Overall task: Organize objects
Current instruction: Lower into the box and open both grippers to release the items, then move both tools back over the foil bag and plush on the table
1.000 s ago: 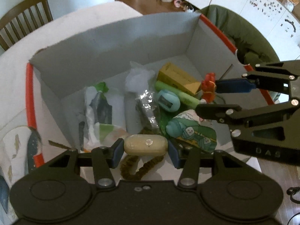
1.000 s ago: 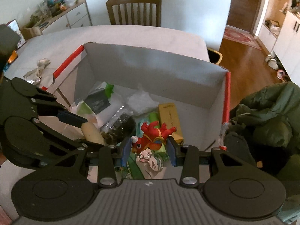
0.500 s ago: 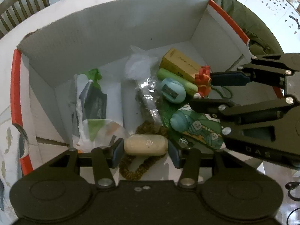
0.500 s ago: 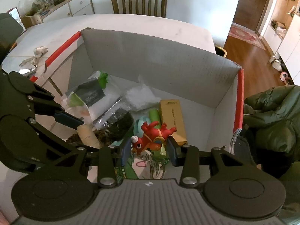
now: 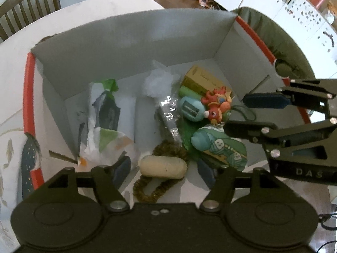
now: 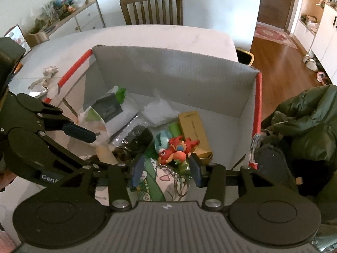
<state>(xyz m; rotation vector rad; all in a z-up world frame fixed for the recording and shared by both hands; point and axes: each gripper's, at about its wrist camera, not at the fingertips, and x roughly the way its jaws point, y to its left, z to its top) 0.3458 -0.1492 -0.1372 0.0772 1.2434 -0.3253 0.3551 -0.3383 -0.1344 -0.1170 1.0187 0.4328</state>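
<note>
A grey cardboard box [image 5: 137,42] with red edges holds the objects. A beige oval piece [image 5: 163,169] lies on a brown scrunchie [image 5: 147,189] at the box's near side. My left gripper [image 5: 164,171] stands open around it, with a gap on each side. A red dragon keychain toy [image 6: 177,149] rests on the pile beside a teal sharpener [image 5: 190,109] and a yellow carton [image 6: 194,132]. My right gripper [image 6: 166,171] is open just behind the toy, not touching it. In the left wrist view the right gripper [image 5: 234,113] reaches in from the right.
The box also holds white and green packets [image 5: 105,116], a clear bag [image 5: 160,82] and a cartoon-printed pouch [image 5: 221,147]. The box [image 6: 179,69] sits on a white table with a crumpled foil wrapper [image 6: 40,84]. A wooden chair [image 6: 150,6] stands beyond; a green jacket [image 6: 305,126] lies right.
Both grippers have opened. The beige piece dropped onto the scrunchie and the red toy now lies on the pile. Both grippers have pulled back a little from the box.
</note>
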